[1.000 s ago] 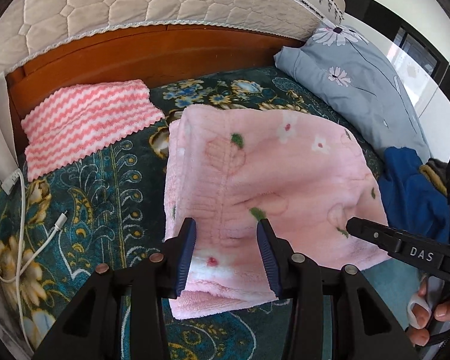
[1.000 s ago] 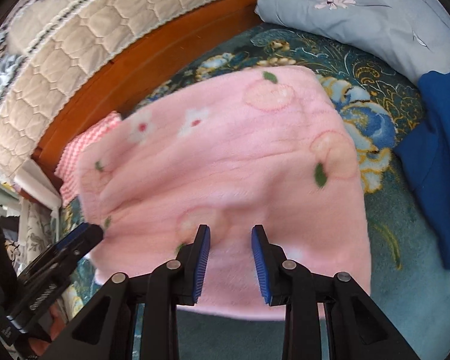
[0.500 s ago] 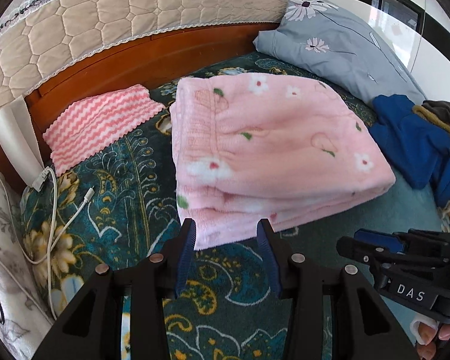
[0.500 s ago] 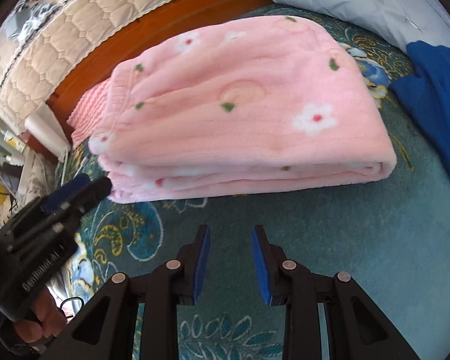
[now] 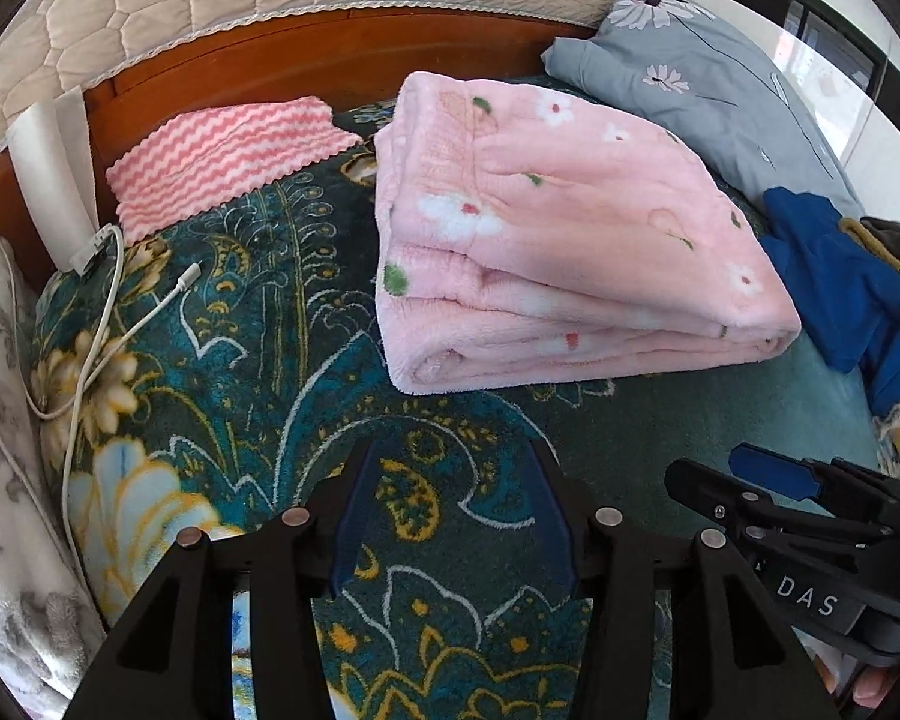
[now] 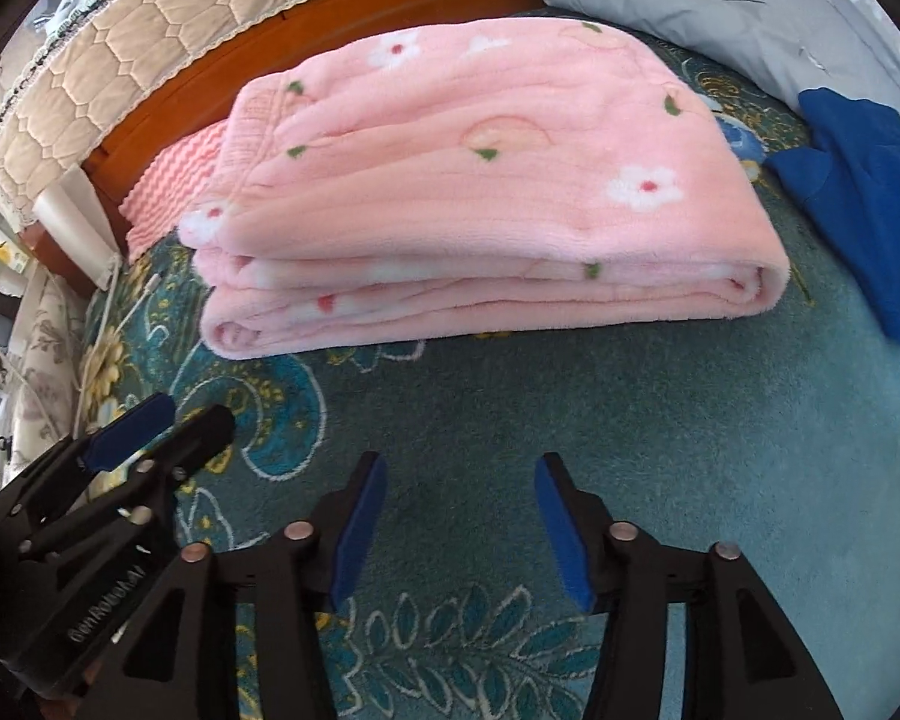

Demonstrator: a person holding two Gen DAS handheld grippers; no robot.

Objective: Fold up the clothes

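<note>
Evidently the pink garment (image 5: 570, 228) is folded; both claws are off it.

We note it lies as a flat, layered stack on the bed (image 5: 258, 324), near the wooden headboard (image 5: 306, 72), touching a pink-and-white zigzag cloth (image 5: 222, 156) on one side, with a blue garment (image 5: 840, 288) just beside it on the other. We judge this item done; the blue garment lies unfolded and looks to be what is left. The stack's long axis runs roughly across both views, side to side along the headboard, its rounded fold edge facing the claws and its ribbed band end toward the zigzag cloth. Left claw (image 5: 450, 516) and right claw (image 6: 459, 534) both stand wide apart, empty, above the bedspread short of the stack.
</note>
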